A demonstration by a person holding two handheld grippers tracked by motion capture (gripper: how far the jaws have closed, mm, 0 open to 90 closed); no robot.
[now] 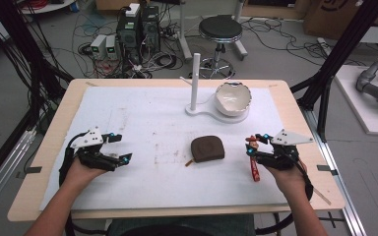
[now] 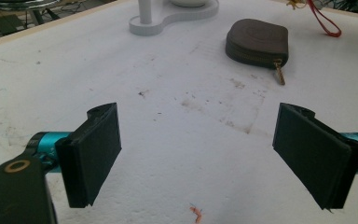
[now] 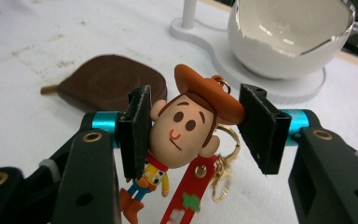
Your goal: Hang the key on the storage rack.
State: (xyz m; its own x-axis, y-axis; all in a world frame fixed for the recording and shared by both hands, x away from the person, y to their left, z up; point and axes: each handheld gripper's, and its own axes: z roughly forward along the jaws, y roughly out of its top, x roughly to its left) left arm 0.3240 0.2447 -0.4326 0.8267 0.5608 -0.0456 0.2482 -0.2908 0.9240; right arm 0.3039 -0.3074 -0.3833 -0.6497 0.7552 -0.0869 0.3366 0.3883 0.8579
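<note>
Gripping a glossy rubbery cowboy keychain (image 3: 182, 135), right tongs (image 3: 193, 123) clamped, left tongs (image 2: 198, 151) apart.

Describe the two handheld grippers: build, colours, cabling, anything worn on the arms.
Both the left gripper and the right gripper are black linkage frames with brass-coloured pivot rivets, teal metal collars behind flat black rectangular pads, and small blue lights near the tips. Each carries a grey three-cornered plate on top. Black cables trail back from them toward the person. The forearms are bare, with no sleeves or gloves in view.
</note>
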